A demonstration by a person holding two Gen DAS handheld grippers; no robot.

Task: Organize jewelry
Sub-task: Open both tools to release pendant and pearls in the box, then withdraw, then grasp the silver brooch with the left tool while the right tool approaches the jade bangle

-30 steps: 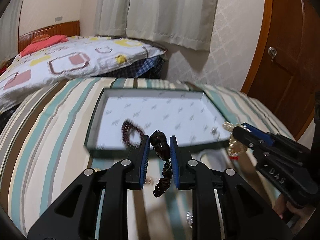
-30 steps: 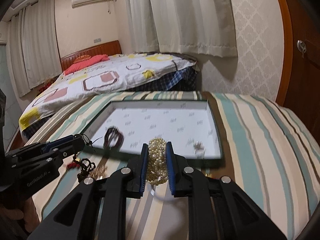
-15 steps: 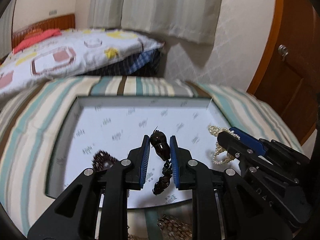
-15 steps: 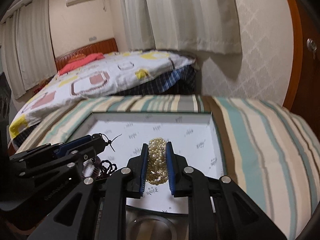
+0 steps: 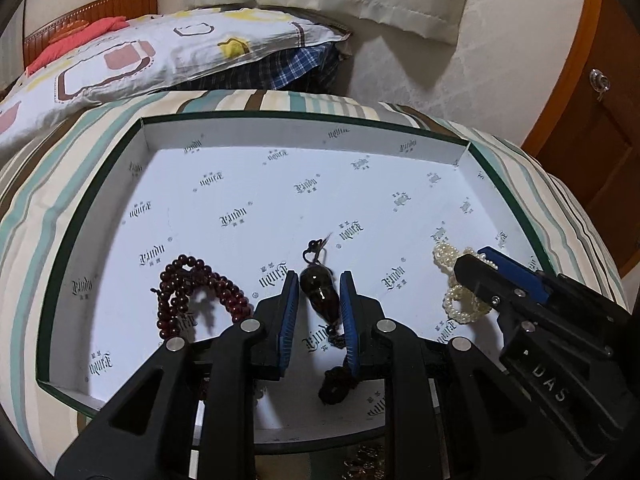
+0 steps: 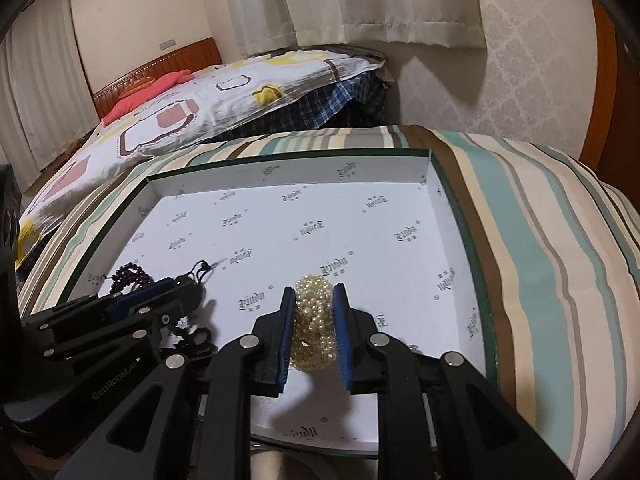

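A shallow white-lined box (image 5: 300, 120) with a green rim lies on a striped cloth. My left gripper (image 5: 318, 280) is low over its near floor, shut on a dark gourd-shaped pendant (image 5: 320, 292) whose tassel hangs below the pads. A dark red bead bracelet (image 5: 200, 284) lies in the box just to its left. My right gripper (image 6: 314, 296) holds a bunched pearl bracelet (image 6: 314, 320) over the box floor; its jaws are opening, the pearls still filling the gap. The left wrist view shows the right gripper (image 5: 474, 260) and pearls (image 5: 460, 296) at the right.
The striped cloth (image 6: 540, 240) covers a rounded surface that drops away on all sides. A bed (image 5: 140, 52) lies behind, and a wooden door (image 5: 600, 100) stands at the right. Gold-coloured pieces (image 5: 368, 460) lie on the cloth before the box's near rim.
Both grippers have come forward and down from in front of the box to low over its floor, carrying the pendant and the pearls. The red bead bracelet has not moved.
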